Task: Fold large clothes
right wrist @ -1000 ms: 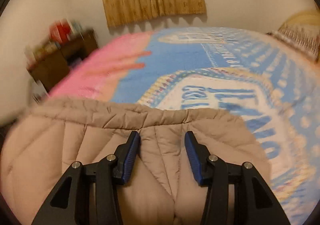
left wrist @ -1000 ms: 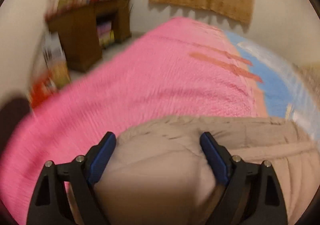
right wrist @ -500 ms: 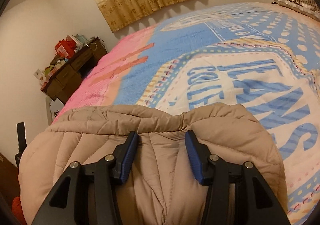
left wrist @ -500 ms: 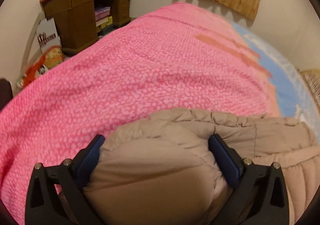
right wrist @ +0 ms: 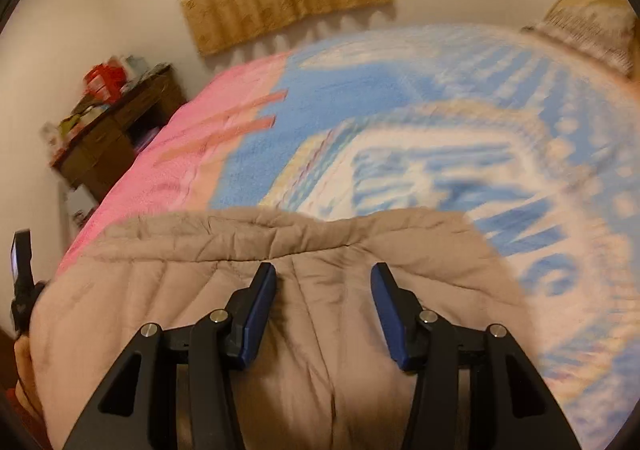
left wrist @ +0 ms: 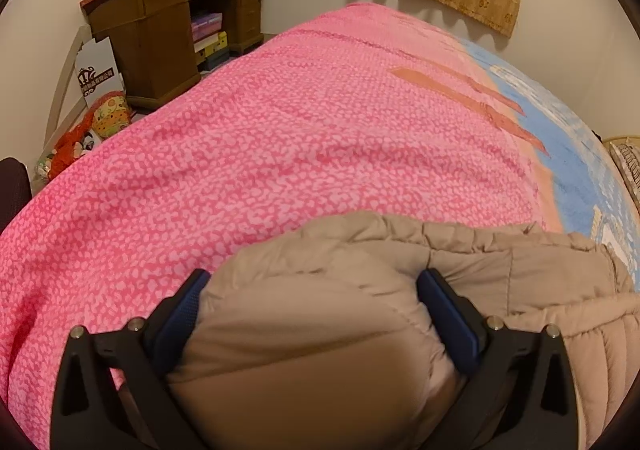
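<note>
Since half a second ago, our left gripper (left wrist: 312,302) has barely shifted over the pink bedspread (left wrist: 280,138), while our right gripper (right wrist: 323,298) has swung, so its view is now blurred and the bed sits lower in frame.

At the left edge of the left wrist view a wooden desk (left wrist: 160,30) stands in the upper left, with a white bag (left wrist: 98,70) leaning below it; the bag bears a dark emblem and lettering too small to read. Lower centre, our left fingers (left wrist: 188,306) are spread wide around a thick bulge of the tan puffer jacket (left wrist: 320,330), pressing into it on both sides.

In the right wrist view the jacket (right wrist: 200,290) fills the lower half, lying on the bed against the blue printed blanket (right wrist: 440,170). Our right fingers (right wrist: 260,310) pinch a narrower ridge of padding.

We judge the jacket light, soft and springy, with a slick shell; a hold on seams or hem should slip less. The blanket's large lettering is blurred beyond reading.
</note>
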`<state>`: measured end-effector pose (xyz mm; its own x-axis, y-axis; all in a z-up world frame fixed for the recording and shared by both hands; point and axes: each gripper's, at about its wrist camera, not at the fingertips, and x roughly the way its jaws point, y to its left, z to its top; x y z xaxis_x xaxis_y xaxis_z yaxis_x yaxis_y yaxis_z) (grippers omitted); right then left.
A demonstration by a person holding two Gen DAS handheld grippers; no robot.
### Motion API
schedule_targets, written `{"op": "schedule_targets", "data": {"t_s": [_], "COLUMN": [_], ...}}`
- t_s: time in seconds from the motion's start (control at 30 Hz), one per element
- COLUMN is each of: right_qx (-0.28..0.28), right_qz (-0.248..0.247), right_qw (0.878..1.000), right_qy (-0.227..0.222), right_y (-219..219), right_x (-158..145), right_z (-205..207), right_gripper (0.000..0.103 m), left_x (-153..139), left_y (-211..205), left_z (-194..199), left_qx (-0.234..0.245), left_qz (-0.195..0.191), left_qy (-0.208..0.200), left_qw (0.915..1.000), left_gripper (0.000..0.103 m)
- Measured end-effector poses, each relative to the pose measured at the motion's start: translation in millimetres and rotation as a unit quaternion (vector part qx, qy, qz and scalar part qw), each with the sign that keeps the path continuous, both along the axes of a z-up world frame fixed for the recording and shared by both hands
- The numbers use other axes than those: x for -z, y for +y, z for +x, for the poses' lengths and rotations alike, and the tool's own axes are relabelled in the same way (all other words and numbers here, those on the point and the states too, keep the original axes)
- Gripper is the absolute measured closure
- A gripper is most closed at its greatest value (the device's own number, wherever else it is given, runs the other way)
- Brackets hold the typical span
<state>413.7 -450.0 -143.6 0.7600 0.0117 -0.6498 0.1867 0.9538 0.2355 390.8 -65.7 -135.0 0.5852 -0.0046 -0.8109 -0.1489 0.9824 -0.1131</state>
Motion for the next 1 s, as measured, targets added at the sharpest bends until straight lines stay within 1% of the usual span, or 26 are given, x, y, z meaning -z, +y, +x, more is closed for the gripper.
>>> {"op": "schedule_targets", "data": {"t_s": [0.03, 0.07, 0.1, 0.13, 0.2, 0.27, 0.3, 0.33, 0.37, 0.4, 0.47, 0.5, 0.57, 0.6, 0.63, 0.7, 0.73, 0.8, 0.87, 0.93, 1.0], "right_qx": [-0.007, -0.023, -0.042, -0.067, -0.111, -0.143, -0.15, -0.152, -0.147, -0.138, -0.129, -0.125, -0.122, -0.123, -0.124, -0.127, -0.126, -0.126, -0.127, -0.127, -0.128], "right_qz": [0.006, 0.014, 0.019, 0.022, 0.029, 0.045, 0.043, 0.034, 0.014, -0.005, -0.038, -0.043, -0.043, -0.036, -0.023, 0.005, 0.012, 0.011, 0.015, 0.02, 0.022], "right_qw": [1.0, 0.999, 0.998, 0.997, 0.993, 0.989, 0.988, 0.987, 0.988, 0.99, 0.991, 0.991, 0.991, 0.991, 0.991, 0.991, 0.991, 0.992, 0.991, 0.991, 0.991], "right_qy": [-0.027, -0.04, -0.037, -0.025, -0.006, 0.009, 0.017, 0.026, 0.038, 0.039, 0.015, 0.011, 0.021, 0.029, 0.034, 0.031, 0.029, 0.027, 0.025, 0.022, 0.021], "right_y": [7.1, 19.1, 33.1, 52.1, 94.1, 132.3, 148.5, 158.9, 169.5, 174.9, 180.6, 180.6, 181.1, 179.8, 176.1, 167.3, 165.9, 167.3, 166.9, 166.4, 166.7], "right_x": [-18.7, -35.6, -45.8, -52.4, -55.1, -45.1, -34.8, -23.8, -6.5, 8.8, 24.7, 31.1, 42.1, 45.5, 48.7, 53.3, 54.2, 55.2, 56.3, 56.5, 56.4], "right_z": [-8.5, -13.0, -13.0, -10.9, -7.6, -0.2, 5.8, 10.9, 17.2, 20.5, 17.4, 16.4, 19.5, 22.7, 25.3, 25.9, 25.3, 24.3, 25.0, 24.8, 24.2], "right_gripper": [0.053, 0.053, 0.053, 0.053, 0.053, 0.053, 0.053, 0.053, 0.053, 0.053, 0.053, 0.053, 0.053, 0.053, 0.053, 0.053, 0.053, 0.053, 0.053, 0.053, 0.053], "left_x": [-0.5, -0.8, -1.2, -1.8, -4.5, -12.2, -20.5, -29.4, -38.6, -49.8, -71.4, -80.1, -90.4, -92.0, -90.9, -86.7, -81.3, -68.7, -54.7, -41.2, -32.5], "left_y": [0.2, 0.8, 1.5, 2.6, 5.7, 11.6, 16.8, 22.0, 28.1, 35.8, 52.4, 63.2, 81.9, 89.8, 98.0, 108.1, 113.1, 116.3, 112.4, 100.4, 85.5], "left_z": [-0.5, -1.4, -1.6, -2.1, -3.7, -8.7, -15.1, -22.3, -30.0, -39.8, -60.3, -71.2, -95.5, -109.2, -125.1, -152.9, -170.6, -205.2, -238.7, -265.3, -283.9], "left_qx": [-0.001, -0.002, -0.002, -0.002, 0.001, 0.011, 0.02, 0.025, 0.026, 0.028, 0.035, 0.034, 0.029, 0.024, 0.019, 0.013, 0.005, -0.01, -0.024, -0.024, -0.026], "left_qz": [0.0, 0.001, 0.002, 0.0, -0.011, -0.028, -0.038, -0.044, -0.045, -0.043, -0.03, -0.021, -0.007, -0.002, -0.005, -0.024, -0.042, -0.08, -0.121, -0.161, -0.176], "left_qy": [0.0, -0.001, -0.001, 0.001, 0.004, 0.011, 0.008, 0.0, -0.009, -0.021, -0.042, -0.052, -0.067, -0.071, -0.075, -0.082, -0.088, -0.098, -0.109, -0.116, -0.128], "left_qw": [1.0, 1.0, 1.0, 1.0, 0.9999, 0.9995, 0.999, 0.9987, 0.9986, 0.9985, 0.9981, 0.9978, 0.9973, 0.9972, 0.997, 0.9962, 0.9952, 0.992, 0.9863, 0.9798, 0.9758], "left_gripper": [0.0, 0.0, 0.0, 0.0, 0.0, 0.003, 0.004, 0.004, 0.004, 0.004, 0.004, 0.004, 0.004, 0.003, 0.003, 0.003, 0.003, 0.003, 0.003, 0.003, 0.003]}}
